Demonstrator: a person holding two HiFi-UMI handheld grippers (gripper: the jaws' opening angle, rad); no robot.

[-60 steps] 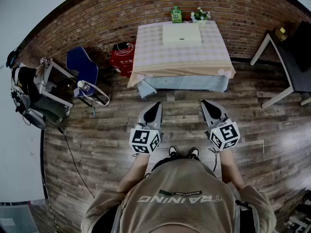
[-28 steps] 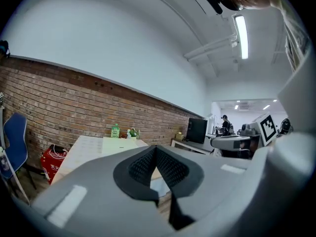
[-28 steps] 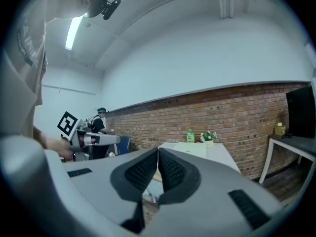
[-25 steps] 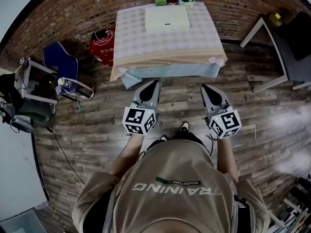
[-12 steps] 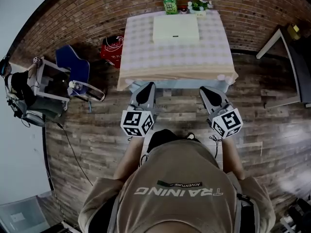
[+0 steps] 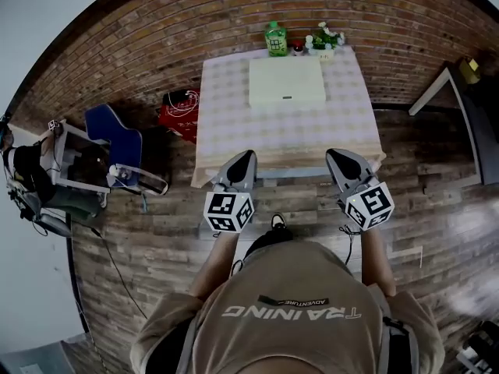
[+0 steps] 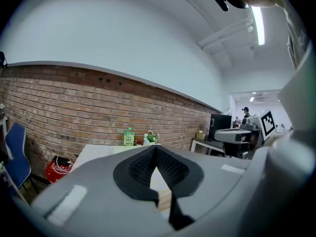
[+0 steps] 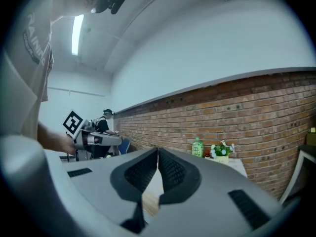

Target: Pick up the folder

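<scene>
The folder (image 6: 286,82), a flat white rectangle, lies on the far half of a table (image 6: 226,123) covered with a pale checked cloth. My left gripper (image 6: 245,157) is shut and empty, its tip over the table's near edge at the left. At the near edge on the right, my right gripper (image 6: 336,155) is likewise shut with nothing in it. Both stay well short of the folder. In the left gripper view the left gripper (image 7: 156,148) has its pads together; the right gripper (image 8: 157,150) shows the same in its own view.
A green bottle (image 6: 274,40) and a small potted plant (image 6: 323,39) stand at the table's far edge, against a brick wall. A blue chair (image 6: 117,137) and a red bag (image 6: 178,106) sit to the left on the wooden floor. A white table's leg (image 6: 428,92) stands at the right.
The person has walked toward the table. Both grippers, earlier over the floor, now reach its near edge. Their jaws stayed shut.
</scene>
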